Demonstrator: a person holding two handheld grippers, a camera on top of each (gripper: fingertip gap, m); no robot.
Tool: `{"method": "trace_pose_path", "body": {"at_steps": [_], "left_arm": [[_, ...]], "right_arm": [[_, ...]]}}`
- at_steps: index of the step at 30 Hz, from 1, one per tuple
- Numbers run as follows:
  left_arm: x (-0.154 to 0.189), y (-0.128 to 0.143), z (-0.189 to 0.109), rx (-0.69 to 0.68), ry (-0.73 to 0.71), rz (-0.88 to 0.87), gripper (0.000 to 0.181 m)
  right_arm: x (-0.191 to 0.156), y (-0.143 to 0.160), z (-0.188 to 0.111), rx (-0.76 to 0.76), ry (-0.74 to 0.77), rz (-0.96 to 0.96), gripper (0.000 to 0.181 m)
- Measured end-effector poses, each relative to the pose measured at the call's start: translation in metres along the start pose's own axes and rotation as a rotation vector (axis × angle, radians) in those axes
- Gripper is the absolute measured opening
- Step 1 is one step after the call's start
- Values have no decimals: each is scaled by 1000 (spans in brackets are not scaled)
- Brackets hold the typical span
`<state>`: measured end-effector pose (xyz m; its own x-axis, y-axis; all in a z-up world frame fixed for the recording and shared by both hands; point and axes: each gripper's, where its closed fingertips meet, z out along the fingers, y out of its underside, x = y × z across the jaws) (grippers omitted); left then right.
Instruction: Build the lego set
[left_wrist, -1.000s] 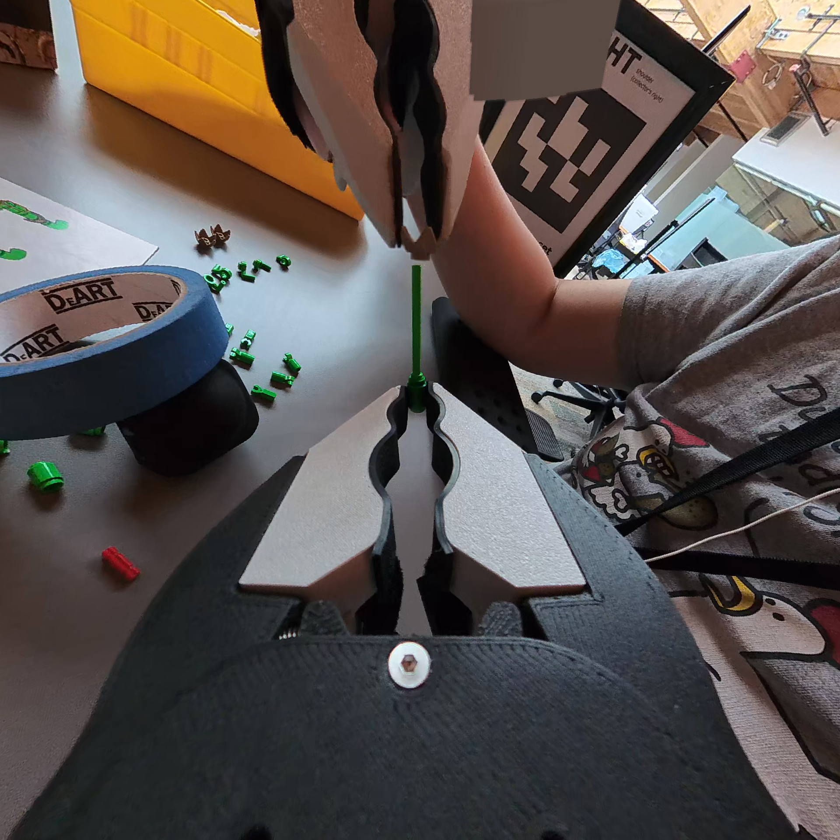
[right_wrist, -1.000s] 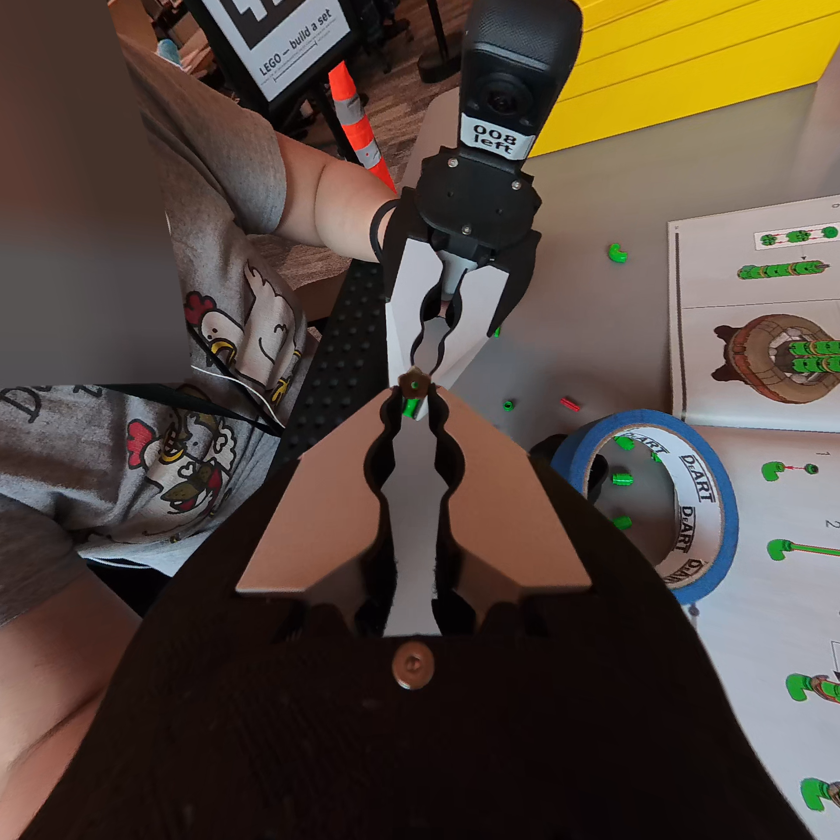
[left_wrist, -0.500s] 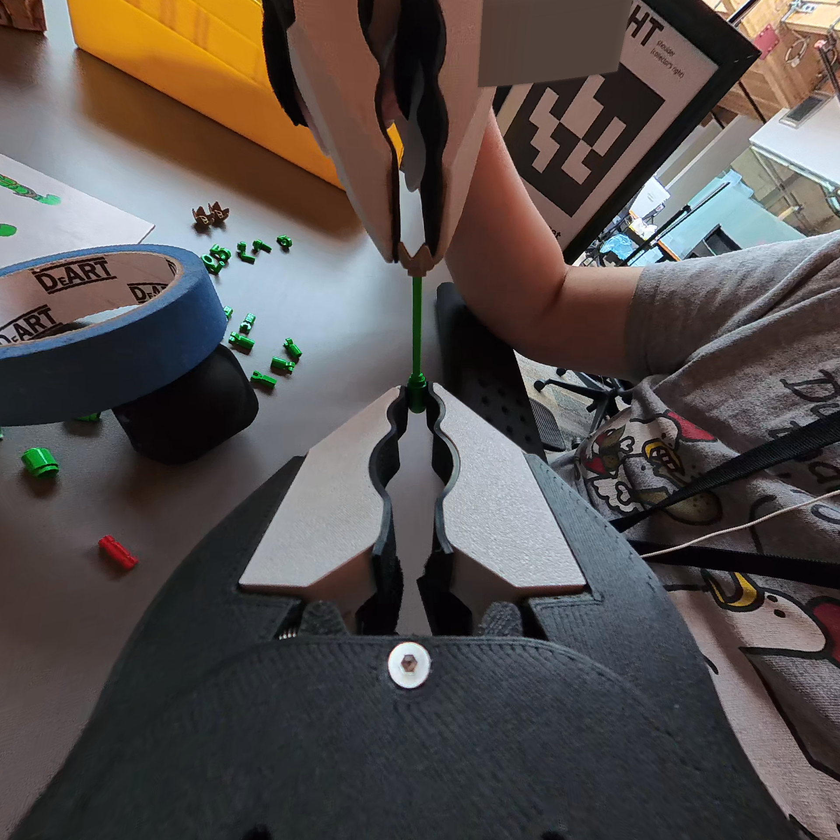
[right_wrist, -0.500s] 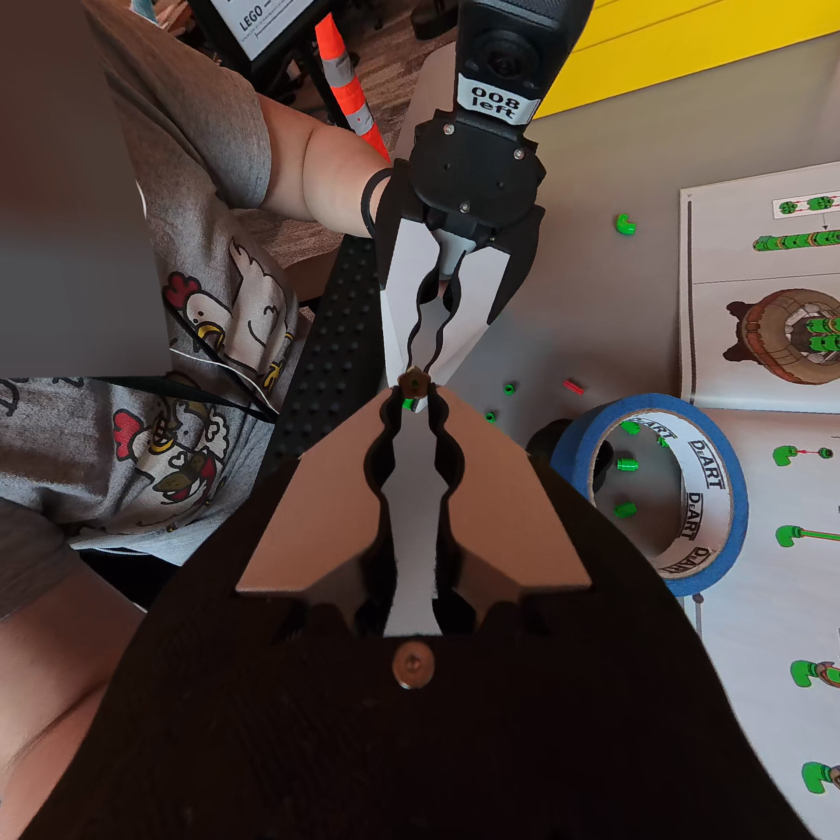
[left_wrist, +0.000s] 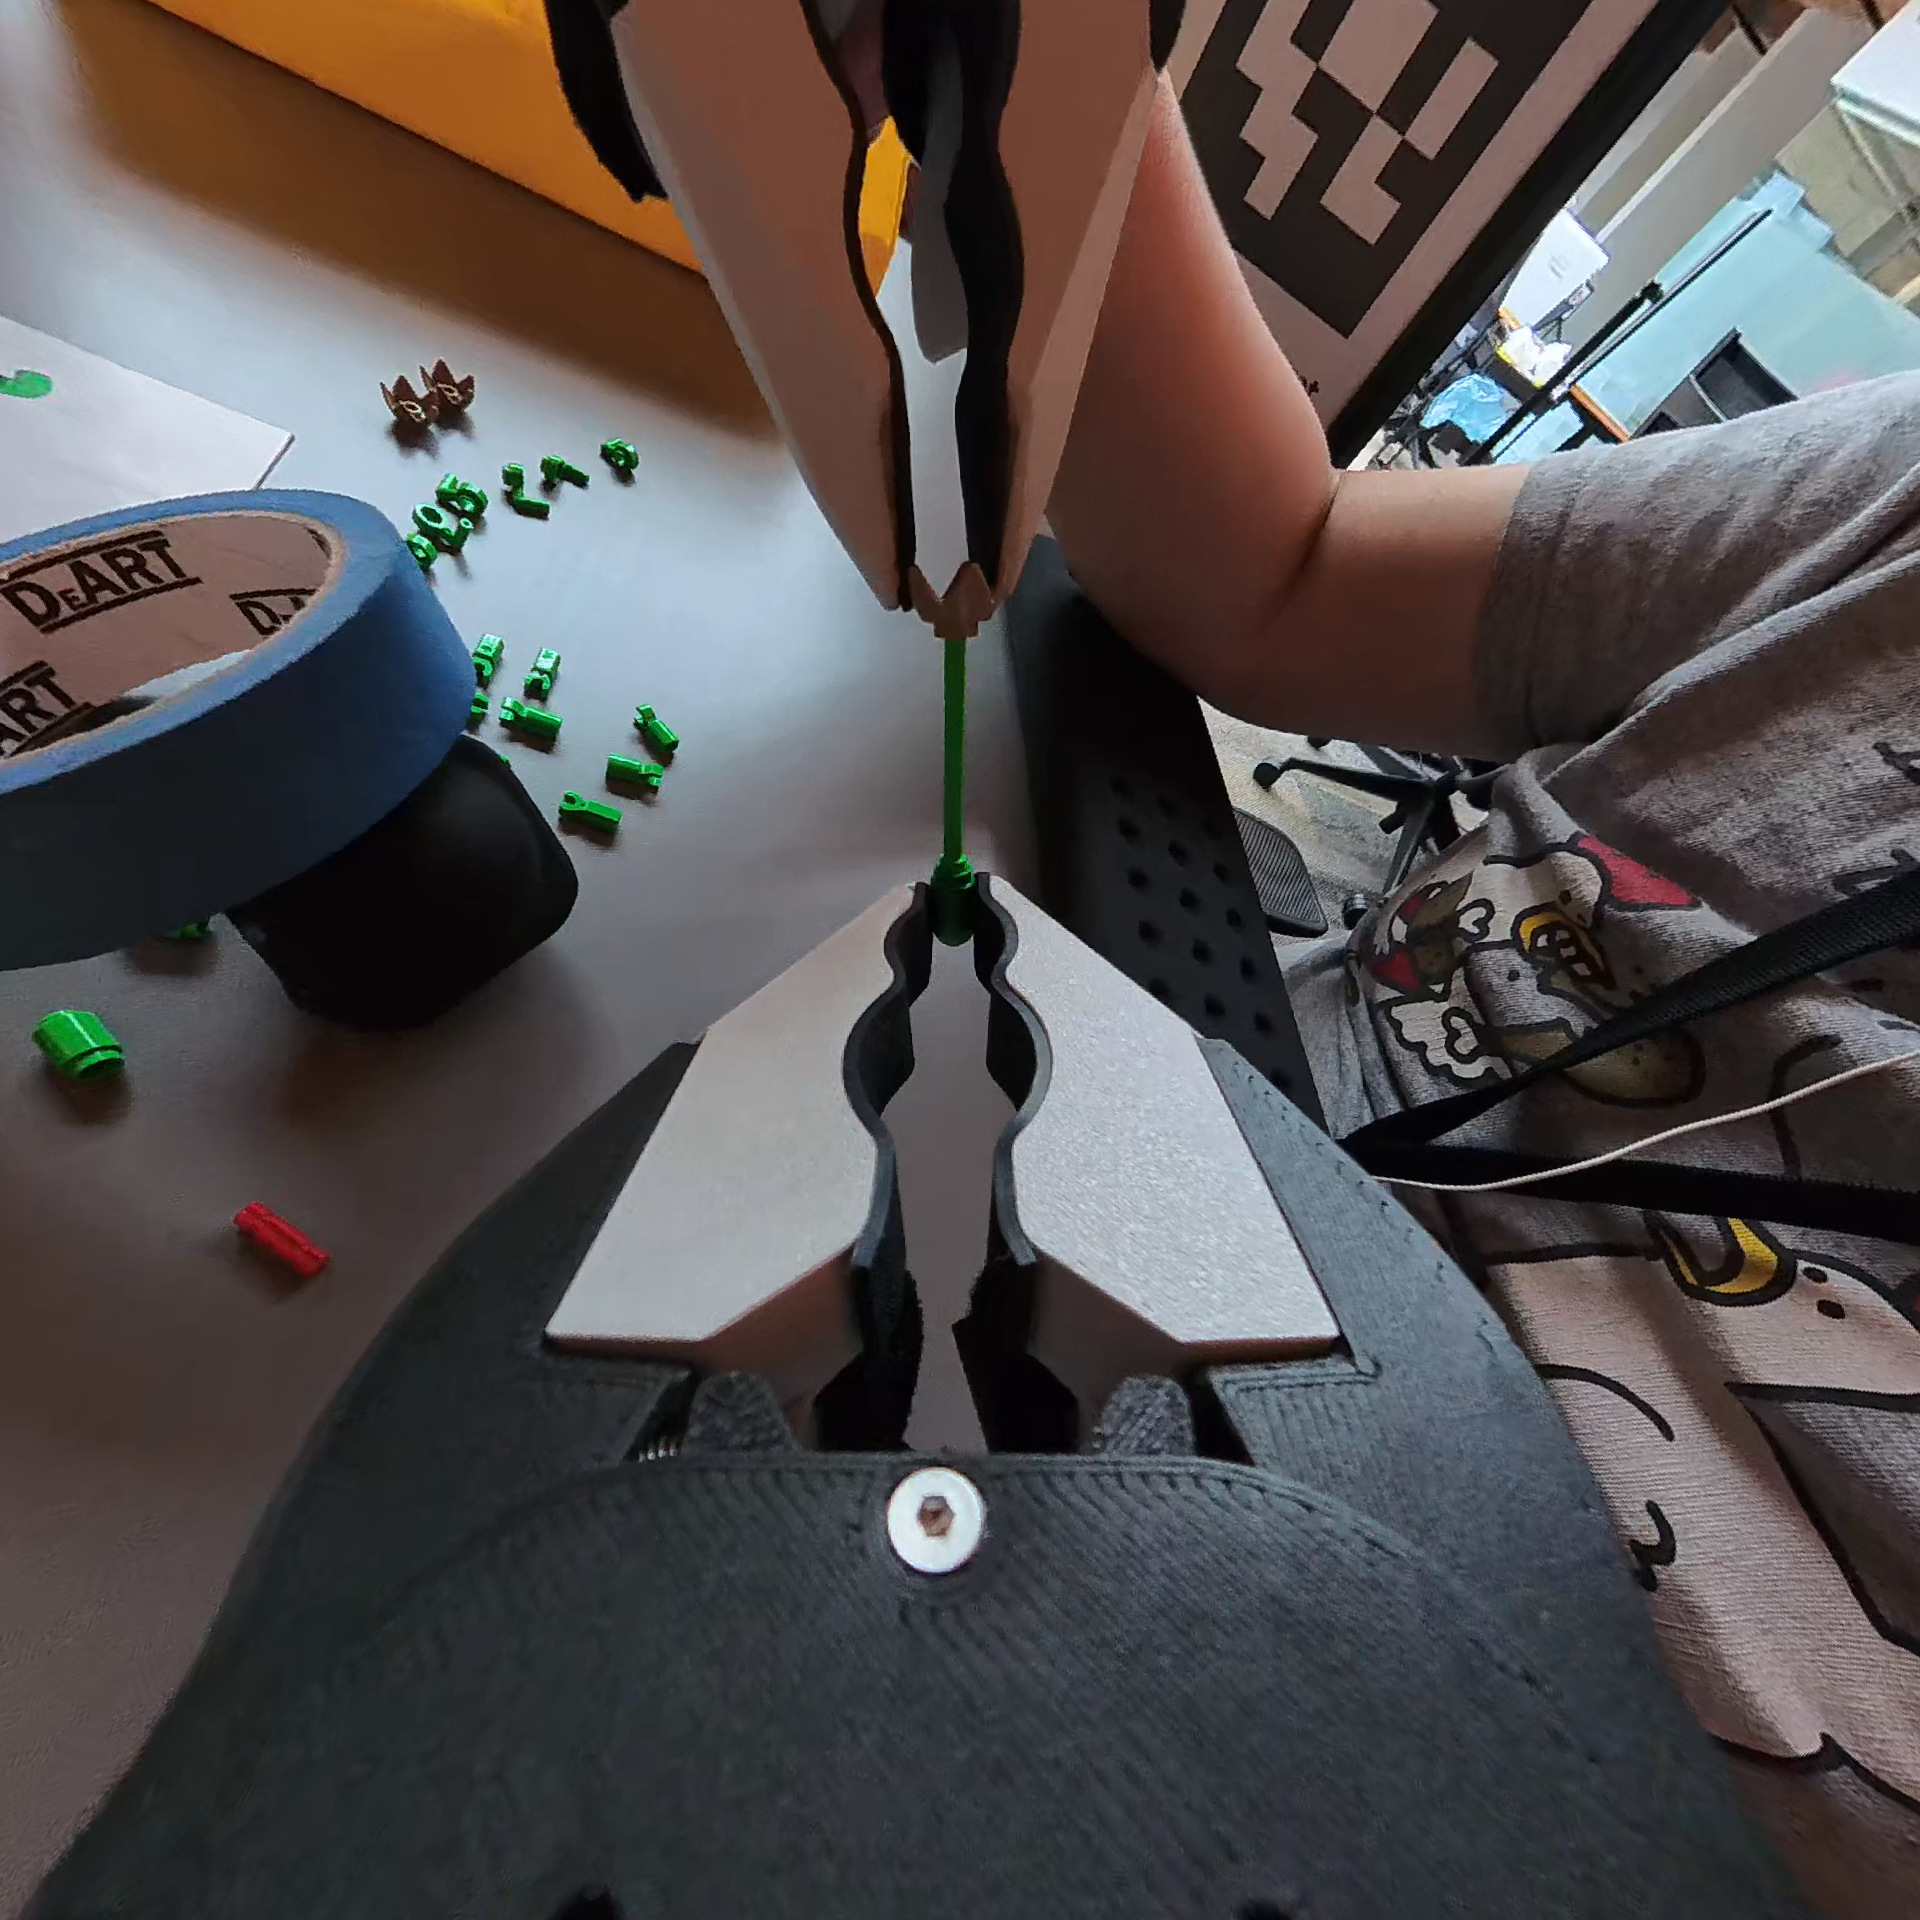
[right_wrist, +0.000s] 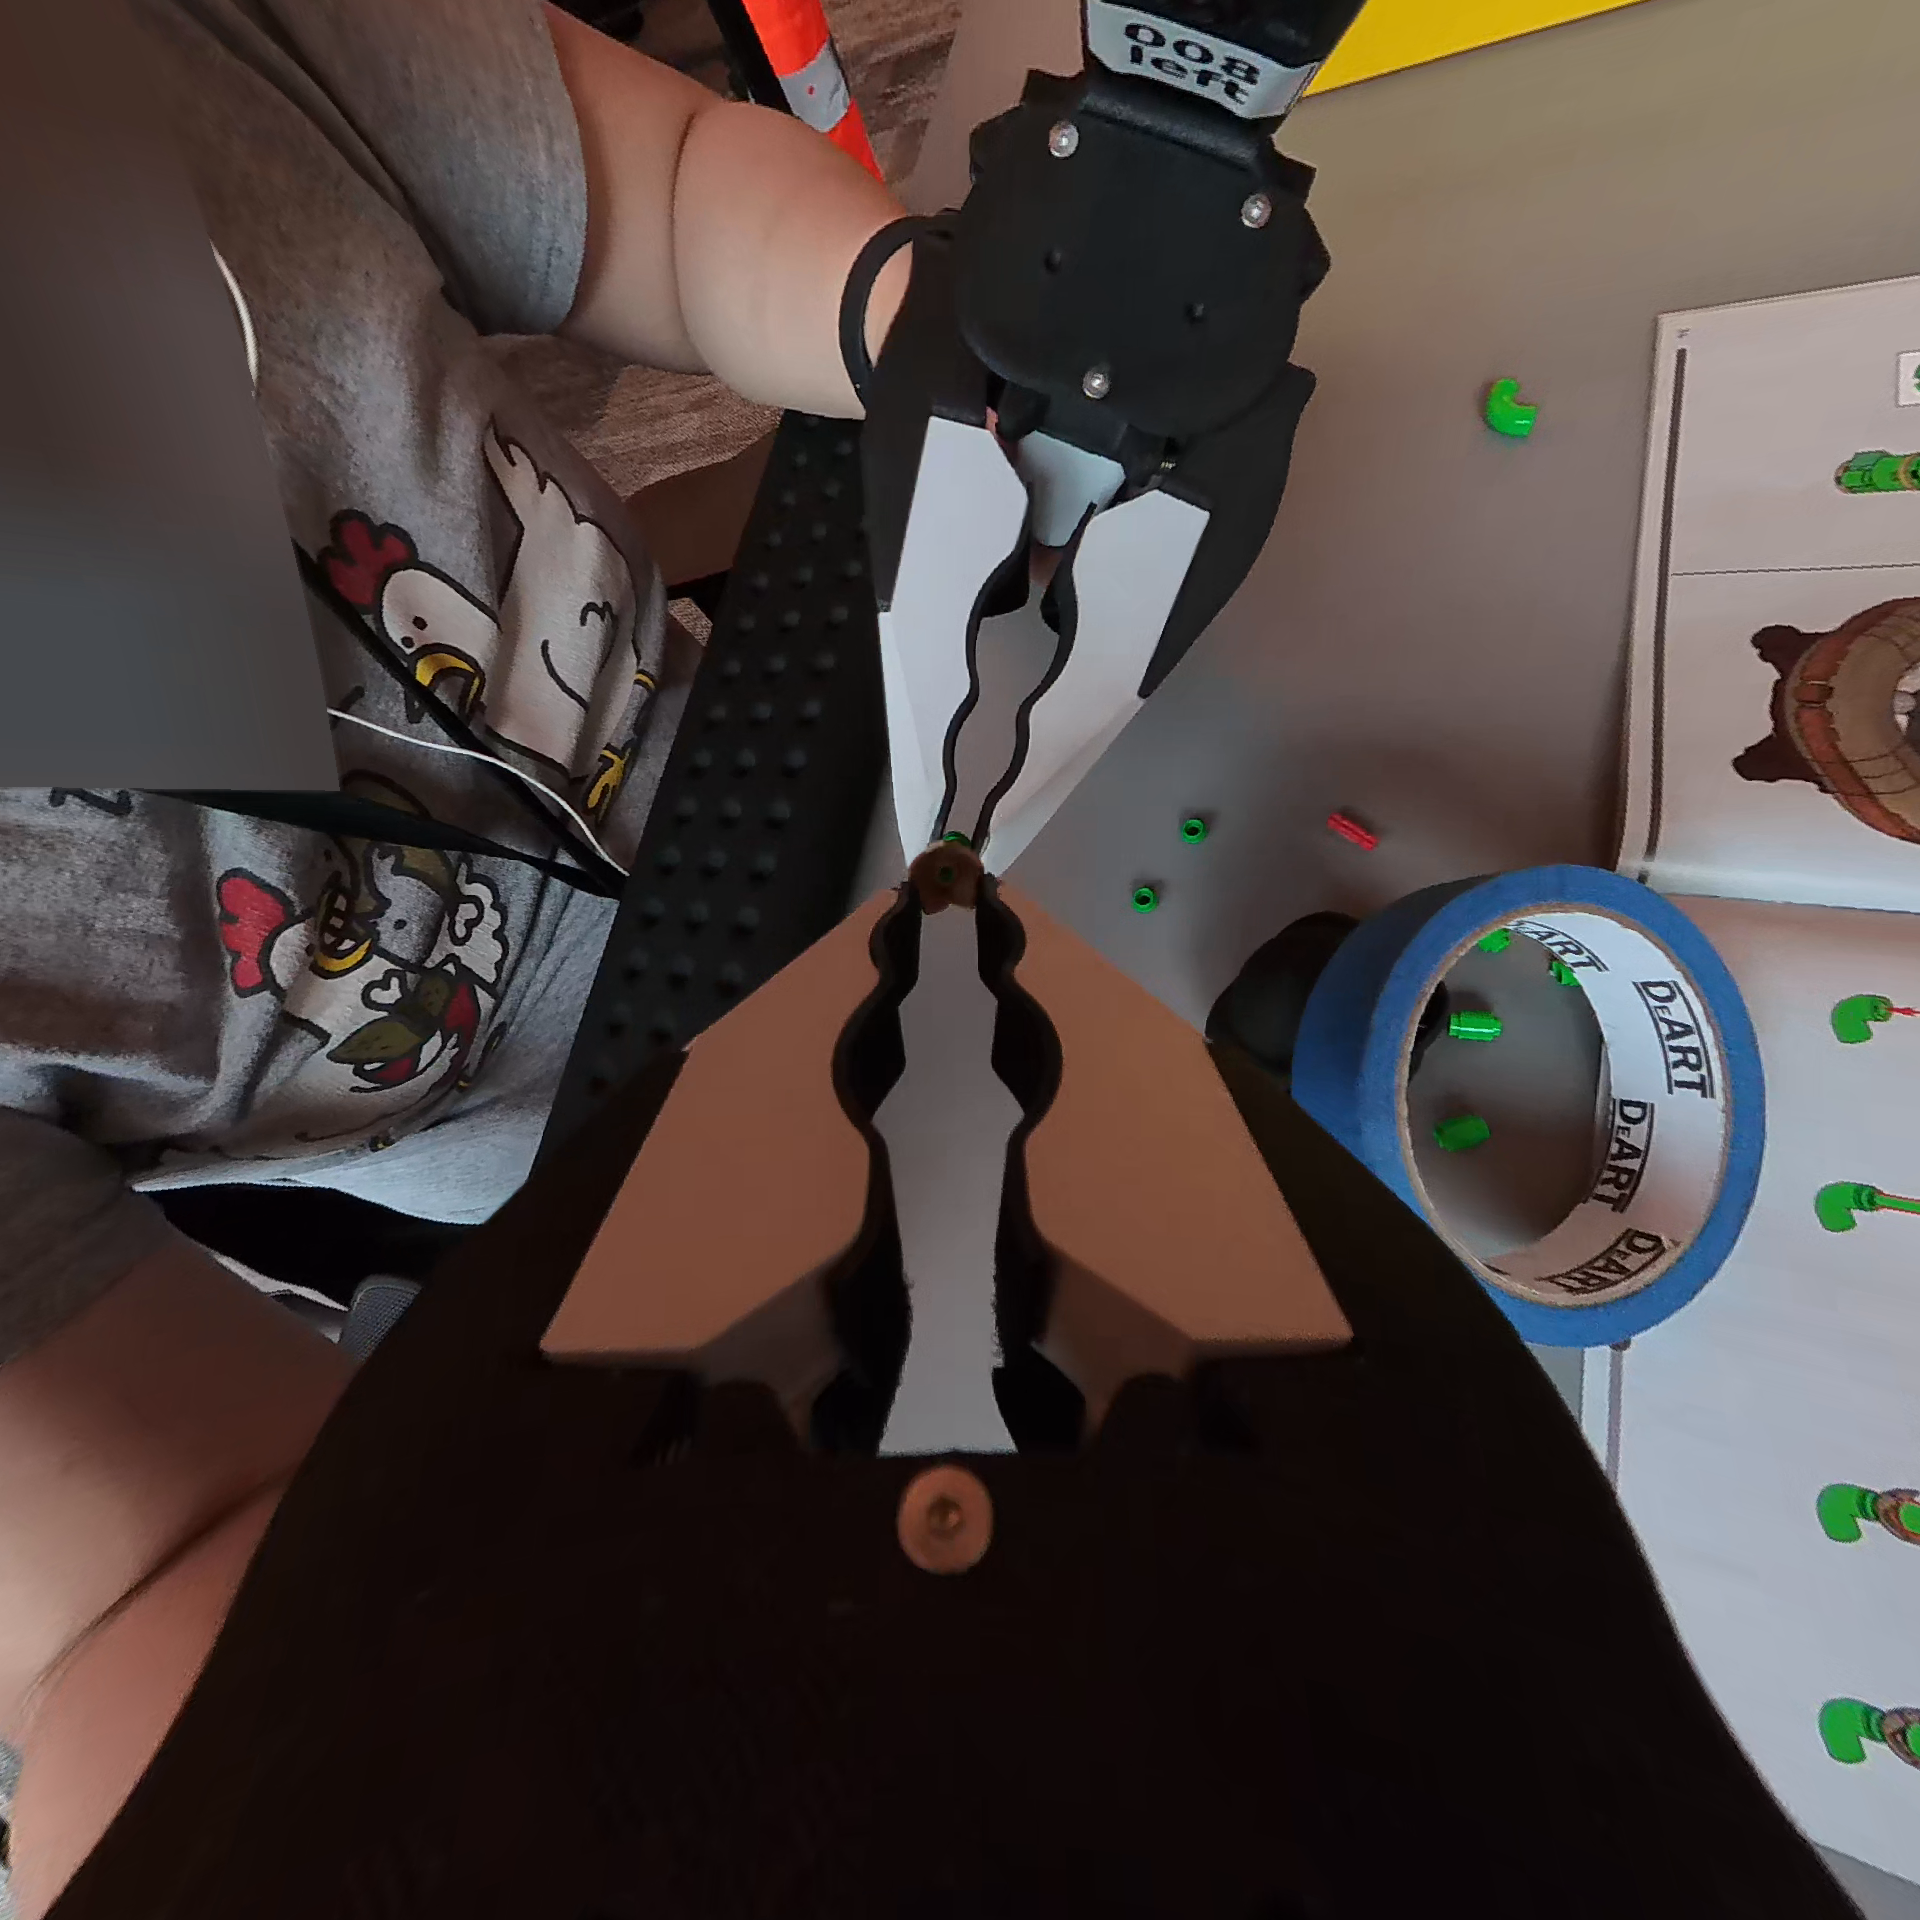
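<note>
Right gripper (left_wrist: 951, 613), pinched on a brown piece (left_wrist: 953, 615), now has it threaded onto the green rod (left_wrist: 954, 748) (left gripper (left_wrist: 951, 914) clamps its base), so seating remains.

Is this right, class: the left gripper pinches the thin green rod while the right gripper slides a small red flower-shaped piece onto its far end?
Not quite: the left wrist view shows the piece is brown, not red. The rest holds.

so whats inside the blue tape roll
The right wrist view shows about four small green lego pieces on the table inside the blue tape roll. The near wall hides part of the inside, and the roll leans on a black object.
</note>
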<state>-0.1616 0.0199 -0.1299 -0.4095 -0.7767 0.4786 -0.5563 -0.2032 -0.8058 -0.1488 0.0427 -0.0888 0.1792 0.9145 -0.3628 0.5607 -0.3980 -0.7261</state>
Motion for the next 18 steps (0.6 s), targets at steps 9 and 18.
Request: {"method": "trace_pose_path", "body": {"at_steps": [9, 18], "left_arm": [[0, 5, 2, -27, 22, -30, 5], [3, 7, 6, -21, 73, -29, 5]], "right_arm": [[4, 7, 5, -40, 34, 0, 8], [2, 4, 7, -20, 11, -17, 8]]}}
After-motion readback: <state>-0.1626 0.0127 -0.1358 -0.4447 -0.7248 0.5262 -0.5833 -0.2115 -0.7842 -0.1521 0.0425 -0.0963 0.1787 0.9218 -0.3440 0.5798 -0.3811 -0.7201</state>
